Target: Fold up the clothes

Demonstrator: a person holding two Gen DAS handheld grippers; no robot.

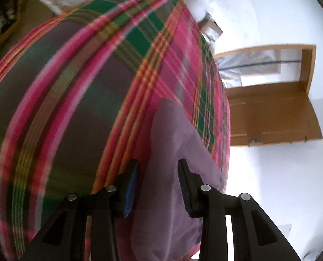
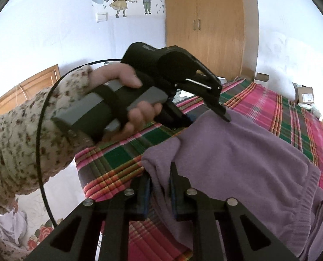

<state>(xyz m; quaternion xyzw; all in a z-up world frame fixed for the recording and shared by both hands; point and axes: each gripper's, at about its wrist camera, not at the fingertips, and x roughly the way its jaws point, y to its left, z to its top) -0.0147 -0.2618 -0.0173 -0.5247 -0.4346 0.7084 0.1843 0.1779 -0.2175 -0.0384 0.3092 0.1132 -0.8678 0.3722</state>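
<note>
So the garment [image 2: 237, 152] is lying on the bedsheet [image 2: 122, 158], spread ahead and to the right of the right gripper [image 2: 160, 187], one edge sitting between its fingers. The left gripper [image 2: 223, 113] is further ahead, tips on the garment's far edge. Wardrobe [image 2: 207, 21] way behind.

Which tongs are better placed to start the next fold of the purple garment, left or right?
Right, probably. The right tongs already straddle a bunched corner of the purple garment. The left tongs are open over flat cloth, gripping nothing.
</note>
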